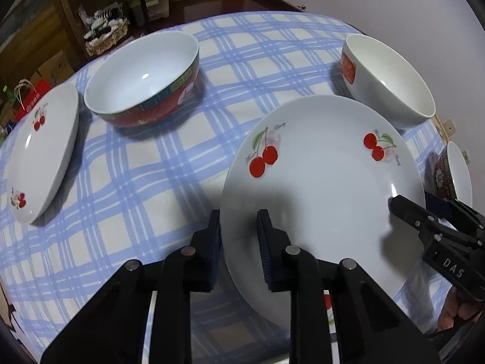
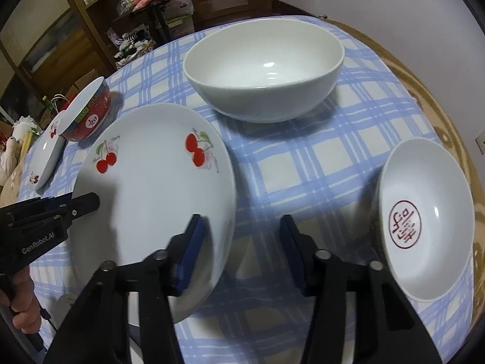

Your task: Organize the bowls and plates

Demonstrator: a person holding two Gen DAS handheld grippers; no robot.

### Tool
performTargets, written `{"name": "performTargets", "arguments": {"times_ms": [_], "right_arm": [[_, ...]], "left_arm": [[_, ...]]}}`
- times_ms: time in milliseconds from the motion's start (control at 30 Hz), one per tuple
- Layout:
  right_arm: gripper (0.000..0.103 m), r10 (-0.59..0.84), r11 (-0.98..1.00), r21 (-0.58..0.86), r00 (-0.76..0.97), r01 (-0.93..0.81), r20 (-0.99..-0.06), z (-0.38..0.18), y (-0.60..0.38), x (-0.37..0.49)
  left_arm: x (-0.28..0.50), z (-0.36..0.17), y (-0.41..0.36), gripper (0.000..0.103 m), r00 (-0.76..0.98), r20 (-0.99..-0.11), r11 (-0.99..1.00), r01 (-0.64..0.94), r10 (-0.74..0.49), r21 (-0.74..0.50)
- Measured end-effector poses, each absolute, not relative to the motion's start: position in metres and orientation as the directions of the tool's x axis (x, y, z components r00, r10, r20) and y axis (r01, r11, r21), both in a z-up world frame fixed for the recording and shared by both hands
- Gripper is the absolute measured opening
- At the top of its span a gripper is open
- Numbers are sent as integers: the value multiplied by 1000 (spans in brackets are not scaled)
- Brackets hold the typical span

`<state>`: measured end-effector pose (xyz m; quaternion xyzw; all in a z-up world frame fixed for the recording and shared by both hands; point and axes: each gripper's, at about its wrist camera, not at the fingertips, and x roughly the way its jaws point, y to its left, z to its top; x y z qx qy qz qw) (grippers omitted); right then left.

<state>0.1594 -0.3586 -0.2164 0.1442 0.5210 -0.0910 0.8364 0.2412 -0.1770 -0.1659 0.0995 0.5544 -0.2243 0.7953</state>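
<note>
Checked-cloth surface (image 2: pixel 288 163), cherry plate (image 1: pixel 321 188) near edge, empty, left hand-held gripper (image 1: pixel 239 242) pinching its left rim, right hand-held gripper (image 2: pixel 239 251) straddling its right rim, pads apart, white bowl (image 2: pixel 263 69) empty, red bowl (image 1: pixel 142 79) empty.

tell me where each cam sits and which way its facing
Left wrist: sits on the left gripper, angled down across the table; its fingers straddle the near-left rim of the cherry plate; the right gripper and a hand show at right.
Right wrist: sits on the right gripper, angled down at the plate's right rim; the left gripper shows at left.
Shared: the plate, white bowl, checked cloth.
</note>
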Motion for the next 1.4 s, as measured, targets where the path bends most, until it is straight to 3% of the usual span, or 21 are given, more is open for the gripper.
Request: {"name": "performTargets", "arguments": {"times_ms": [167,1400], "right_arm": [[17,53,934,203,448,295,-893,-216,-355,160],[12,126,917,295,504,270,-855,-195,-349,146]], "left_arm": [[239,-165,-172,19,288,-915,874,471,-282,-121],[242,-142,-141,14,268,-907,894,399,-325,-202]]}}
